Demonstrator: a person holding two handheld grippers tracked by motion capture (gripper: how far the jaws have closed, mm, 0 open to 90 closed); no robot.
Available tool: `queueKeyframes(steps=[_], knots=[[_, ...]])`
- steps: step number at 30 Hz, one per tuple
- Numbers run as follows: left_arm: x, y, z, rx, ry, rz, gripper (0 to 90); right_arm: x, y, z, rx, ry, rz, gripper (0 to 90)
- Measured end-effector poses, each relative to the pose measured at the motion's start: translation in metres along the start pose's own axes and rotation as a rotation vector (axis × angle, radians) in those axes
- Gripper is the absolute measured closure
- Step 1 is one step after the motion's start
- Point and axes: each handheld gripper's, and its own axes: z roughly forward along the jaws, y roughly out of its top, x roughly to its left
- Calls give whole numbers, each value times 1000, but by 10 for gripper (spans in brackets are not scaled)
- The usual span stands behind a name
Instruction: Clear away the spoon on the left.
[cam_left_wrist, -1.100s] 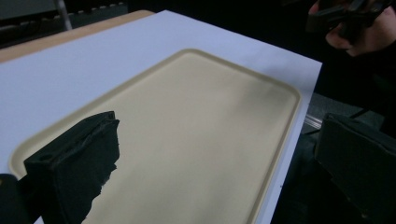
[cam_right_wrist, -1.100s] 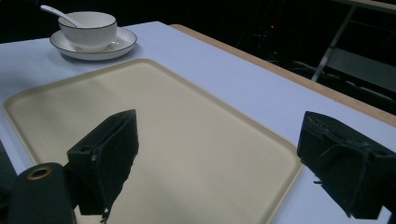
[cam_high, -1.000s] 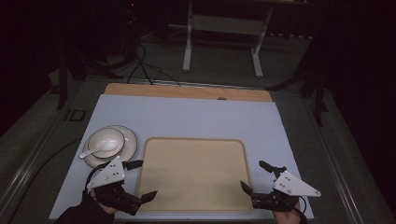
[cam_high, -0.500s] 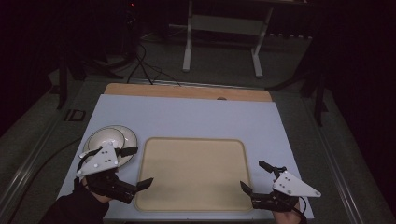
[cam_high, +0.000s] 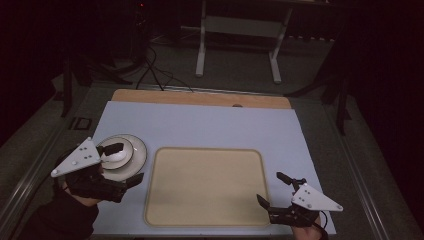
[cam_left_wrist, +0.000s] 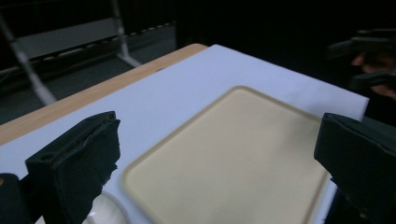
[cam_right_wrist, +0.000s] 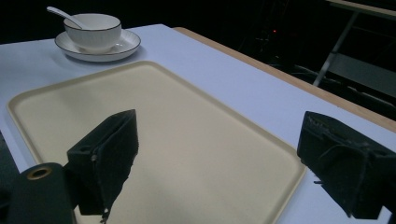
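A white bowl (cam_right_wrist: 93, 29) with a spoon (cam_right_wrist: 62, 14) in it stands on a white plate (cam_right_wrist: 122, 48) at the table's left. Beside it lies a bare beige tray (cam_high: 205, 185). My left gripper (cam_high: 124, 164) is open wide over the plate's near right side (cam_high: 140, 152); one jaw overlaps the bowl (cam_high: 116, 155) and the other sits by the tray's left rim. In the left gripper view the tray (cam_left_wrist: 233, 186) lies between its jaws. My right gripper (cam_high: 272, 188) stands open at the tray's near right corner, nothing between its jaws (cam_right_wrist: 224, 154).
A pale blue mat (cam_high: 210, 125) covers the table, with a wooden strip (cam_high: 200, 97) along the far edge. A white metal stand (cam_high: 237, 45) and cables are on the dark floor beyond. My right gripper and its hand (cam_left_wrist: 373, 60) appear far off in the left gripper view.
My left gripper has moved left and away from me, from the tray's near left corner to over the plate. The right gripper has stayed put.
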Motion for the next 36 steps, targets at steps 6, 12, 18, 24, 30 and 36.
queueKeyframes(steps=[6, 12, 18, 24, 30, 36], knots=[[16, -12, -9, 12, 78, -71, 7, 1, 0, 0, -6, 0, -4, 126], [33, -24, -19, 26, 148, -157, 7, 1, 0, 0, -15, -5, -7, 126], [57, -42, -31, 30, 192, -283, 8, 2, 0, 0, -13, -6, -18, 126], [79, -65, -38, 40, 233, -435, 8, 2, 0, 1, -12, -10, -21, 127], [96, -87, -39, 60, 240, -562, 14, 3, 0, 2, -8, -10, -23, 127], [108, -104, -37, 81, 239, -688, 14, 3, 0, 4, -4, -7, -26, 127]])
